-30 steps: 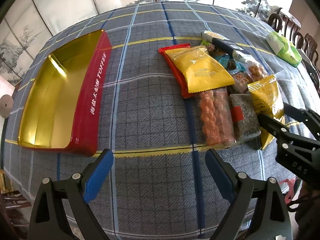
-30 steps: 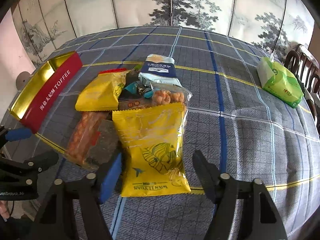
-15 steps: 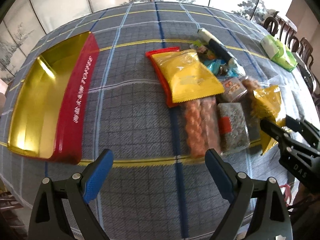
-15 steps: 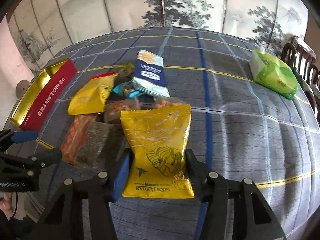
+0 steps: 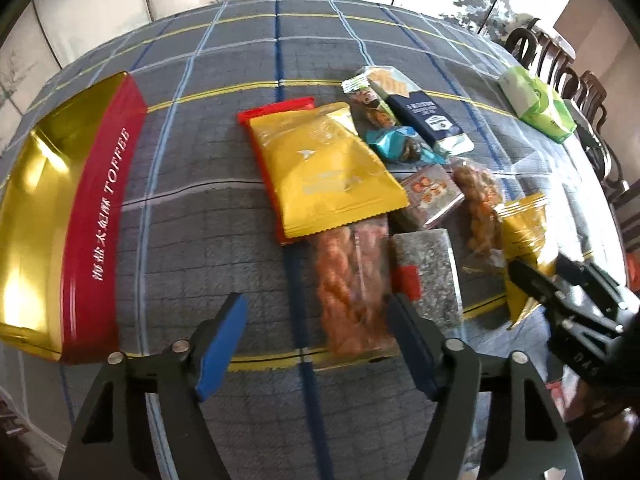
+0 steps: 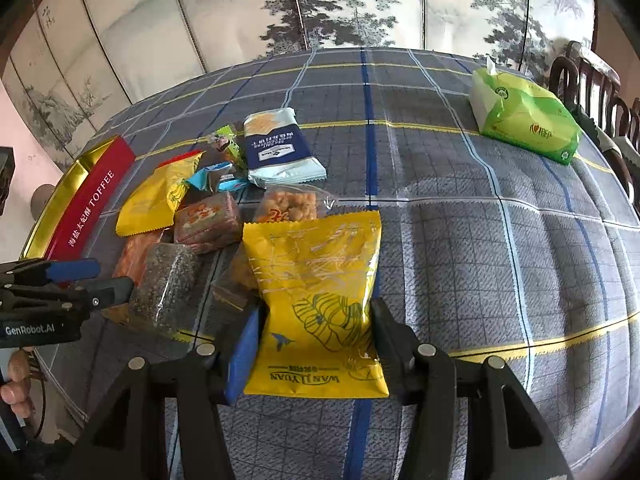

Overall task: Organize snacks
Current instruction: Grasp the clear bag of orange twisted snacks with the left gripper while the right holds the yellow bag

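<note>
R gripper (image 6: 312, 340) is clamped on the sides of a big yellow snack bag (image 6: 320, 300) lying flat on the plaid tablecloth (image 6: 500, 240) at the near edge of the snack pile. L gripper (image 5: 316, 344) has its jaws closing, pads not pressing on anything, w/ the near end of a clear pack of orange twisted snacks (image 5: 352, 292) lying between them on the cloth. Open red-and-gold TOFFEE tin (image 5: 100, 216) sits well apart to the left of the pile; green tissue pack (image 6: 524, 116) at far right.
</note>
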Tool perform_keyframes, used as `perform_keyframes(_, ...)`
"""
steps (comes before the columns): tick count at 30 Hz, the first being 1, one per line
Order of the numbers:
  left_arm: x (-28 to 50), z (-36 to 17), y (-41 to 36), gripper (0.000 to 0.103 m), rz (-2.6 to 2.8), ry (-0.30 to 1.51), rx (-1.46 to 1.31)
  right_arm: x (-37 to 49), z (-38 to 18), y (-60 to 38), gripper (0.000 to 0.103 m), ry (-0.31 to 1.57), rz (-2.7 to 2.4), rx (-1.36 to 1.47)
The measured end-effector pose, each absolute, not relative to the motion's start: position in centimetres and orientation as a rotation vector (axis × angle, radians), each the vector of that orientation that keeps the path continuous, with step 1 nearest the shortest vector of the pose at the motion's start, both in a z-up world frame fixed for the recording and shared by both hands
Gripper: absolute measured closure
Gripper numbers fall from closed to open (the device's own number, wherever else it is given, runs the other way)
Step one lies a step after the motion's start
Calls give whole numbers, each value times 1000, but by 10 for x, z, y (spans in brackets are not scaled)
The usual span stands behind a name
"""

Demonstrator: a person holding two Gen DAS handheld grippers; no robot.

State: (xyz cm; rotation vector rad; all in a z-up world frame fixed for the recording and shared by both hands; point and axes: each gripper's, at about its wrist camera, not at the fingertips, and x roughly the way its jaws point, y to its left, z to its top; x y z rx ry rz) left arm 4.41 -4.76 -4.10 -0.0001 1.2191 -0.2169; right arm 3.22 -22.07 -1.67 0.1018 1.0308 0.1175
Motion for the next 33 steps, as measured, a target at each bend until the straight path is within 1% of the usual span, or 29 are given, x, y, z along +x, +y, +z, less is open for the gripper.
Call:
perform_keyframes(11,53,-53,-53,37,-229,1236,15,32,-20,-225,49,1034,124,122)
perform_keyframes(14,55,-58,-55,41,-236,1228,22,32,-21,-224,49,1034,122,123)
perform_keyframes(15,55,-58,-55,44,-240,1227,20,33,-21,-224,49,1035,121,123)
perform_keyframes(16,54,-56,-55,52,-249,1227,18,32,-21,-224,49,1036,120,125)
perform_keyframes(17,53,-54,-56,57,-263,1229,11,32,-21,-224,49,1036,120,124)
perform_keyframes(18,53,-54,-56,64,-277,1232,2,32,-21,-223,49,1036,119,121)
perform_keyframes(19,52,-54,-56,67,-288,1235,-4,32,-22,-223,49,1036,119,121)
perform_keyframes(33,31,-44,-44,70,-312,1237,25,29,-19,-221,49,1039,89,117)
